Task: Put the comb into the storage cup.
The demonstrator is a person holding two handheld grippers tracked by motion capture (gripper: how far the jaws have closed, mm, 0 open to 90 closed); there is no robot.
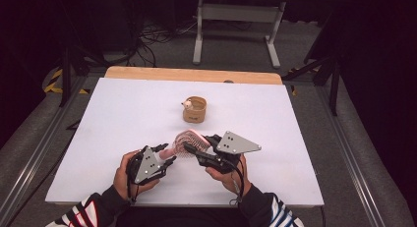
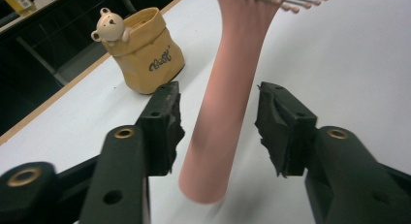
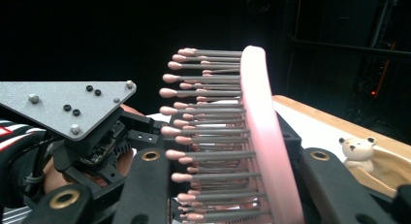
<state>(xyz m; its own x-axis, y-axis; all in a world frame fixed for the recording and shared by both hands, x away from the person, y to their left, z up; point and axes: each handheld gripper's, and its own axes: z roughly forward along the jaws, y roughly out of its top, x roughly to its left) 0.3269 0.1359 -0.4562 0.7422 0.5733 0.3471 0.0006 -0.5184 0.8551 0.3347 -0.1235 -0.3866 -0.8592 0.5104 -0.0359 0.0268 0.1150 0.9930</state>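
A pink hairbrush (image 1: 186,141) with grey, pink-tipped bristles hangs just above the white table (image 1: 113,124), in front of the person. My right gripper (image 1: 199,144) is shut on the brush head (image 3: 261,136), which stands upright between its jaws with the bristles toward the left gripper. The round pink handle (image 2: 223,112) runs between the jaws of my left gripper (image 1: 166,154). These jaws stand open, with a gap on each side of the handle. A tan holder with a small white bear on its rim (image 1: 194,110) stands farther back at the table's middle.
The holder (image 2: 145,52) is just beyond and left of the left jaws. A wooden strip (image 1: 192,74) edges the table's far side. Behind it stand a metal table frame (image 1: 236,20) and cables on the floor. Bare white surface lies left and right of the hands.
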